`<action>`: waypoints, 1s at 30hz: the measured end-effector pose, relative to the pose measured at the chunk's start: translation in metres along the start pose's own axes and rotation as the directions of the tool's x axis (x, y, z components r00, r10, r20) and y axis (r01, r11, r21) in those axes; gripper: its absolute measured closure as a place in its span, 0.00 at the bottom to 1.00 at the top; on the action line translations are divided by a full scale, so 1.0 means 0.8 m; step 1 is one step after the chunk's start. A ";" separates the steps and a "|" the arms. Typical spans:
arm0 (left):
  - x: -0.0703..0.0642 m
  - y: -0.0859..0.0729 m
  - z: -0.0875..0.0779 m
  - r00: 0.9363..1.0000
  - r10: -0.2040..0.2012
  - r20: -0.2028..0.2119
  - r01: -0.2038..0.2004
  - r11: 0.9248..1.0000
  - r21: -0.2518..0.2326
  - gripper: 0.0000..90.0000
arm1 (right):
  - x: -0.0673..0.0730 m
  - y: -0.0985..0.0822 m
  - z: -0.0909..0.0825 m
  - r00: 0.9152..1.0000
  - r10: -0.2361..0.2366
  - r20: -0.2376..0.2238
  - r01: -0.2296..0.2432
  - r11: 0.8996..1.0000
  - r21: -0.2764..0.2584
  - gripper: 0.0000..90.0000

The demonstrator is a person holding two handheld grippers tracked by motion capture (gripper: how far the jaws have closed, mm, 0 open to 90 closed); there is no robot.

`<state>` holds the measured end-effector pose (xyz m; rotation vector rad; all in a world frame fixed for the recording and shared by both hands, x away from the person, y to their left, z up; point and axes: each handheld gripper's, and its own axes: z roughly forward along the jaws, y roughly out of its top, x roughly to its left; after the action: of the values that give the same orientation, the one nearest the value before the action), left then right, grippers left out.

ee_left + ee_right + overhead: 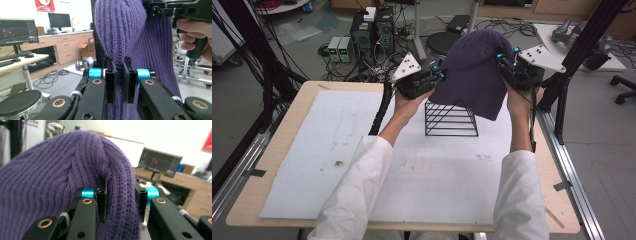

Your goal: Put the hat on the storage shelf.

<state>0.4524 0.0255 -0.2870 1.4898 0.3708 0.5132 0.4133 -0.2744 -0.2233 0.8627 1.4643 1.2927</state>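
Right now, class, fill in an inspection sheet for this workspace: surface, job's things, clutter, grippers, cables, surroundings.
Surface: pale wooden table under a scuffed white mat.
Job's things: purple ribbed knit beanie held up over a black wire rack on the mat.
Clutter: nothing seen.
Grippers: left gripper and right gripper each have jaws shut on the beanie's fabric.
Cables: black cable trails from the left gripper; tangled leads on the floor behind.
Surroundings: monitors, wooden drawers, electronics boxes.
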 end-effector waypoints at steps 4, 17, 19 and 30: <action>-0.002 -0.017 -0.006 0.999 -0.042 0.005 0.042 0.999 0.015 0.91 | 0.003 -0.004 -0.001 0.999 0.008 -0.040 -0.007 1.000 0.017 0.80; -0.013 -0.057 -0.014 0.998 -0.069 0.003 0.069 0.996 0.057 0.91 | 0.010 -0.050 -0.013 0.992 0.076 -0.096 -0.072 0.996 0.052 0.79; -0.014 -0.059 -0.015 0.997 -0.071 0.001 0.071 0.996 0.058 0.91 | 0.009 -0.053 -0.016 0.992 0.077 -0.104 -0.073 0.996 0.049 0.79; -0.022 -0.082 -0.025 0.996 -0.085 -0.009 0.085 0.993 0.083 0.91 | 0.019 -0.076 -0.019 0.981 0.118 -0.152 -0.112 0.993 0.044 0.79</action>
<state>0.4333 0.0327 -0.3548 1.5464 0.4632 0.4386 0.3997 -0.2759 -0.2863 0.8982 1.5813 1.4503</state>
